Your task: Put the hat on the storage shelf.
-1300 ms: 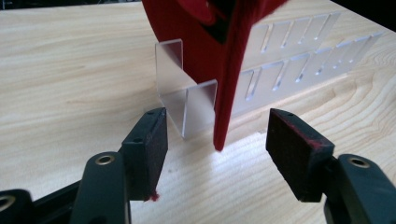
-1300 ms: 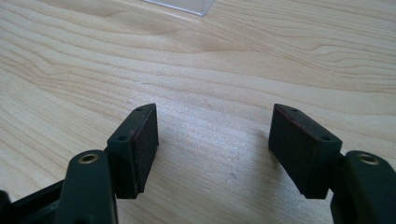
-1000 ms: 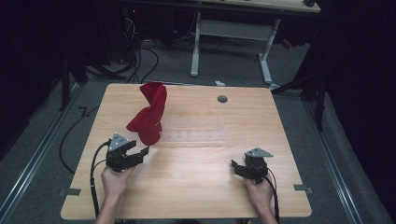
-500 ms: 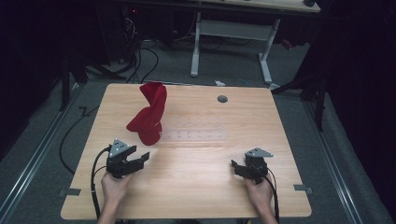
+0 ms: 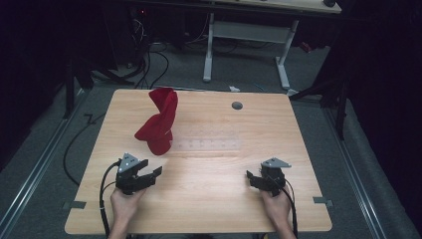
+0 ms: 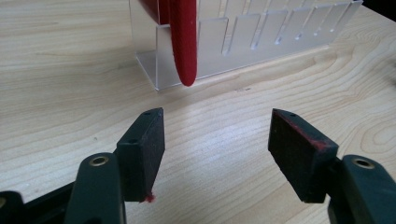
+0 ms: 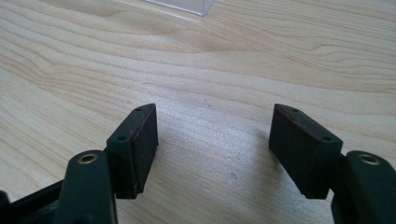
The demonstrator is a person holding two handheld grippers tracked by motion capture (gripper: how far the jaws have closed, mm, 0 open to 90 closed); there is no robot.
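With jaws parted and empty, the left hand-held gripper (image 6: 210, 154) faces the red cloth (image 6: 183, 42) draped in the clear rack (image 6: 261, 44) just ahead; pinching its hanging tip squarely looks wisest.

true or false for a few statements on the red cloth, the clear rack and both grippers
1. The red cloth stands in one end of the clear rack. True.
2. The left gripper holds the cloth. False: its jaws are open with nothing between them.
3. The right gripper is shut. False: its jaws are open over bare table.
4. A small grey disc lies on the far part of the table. True.
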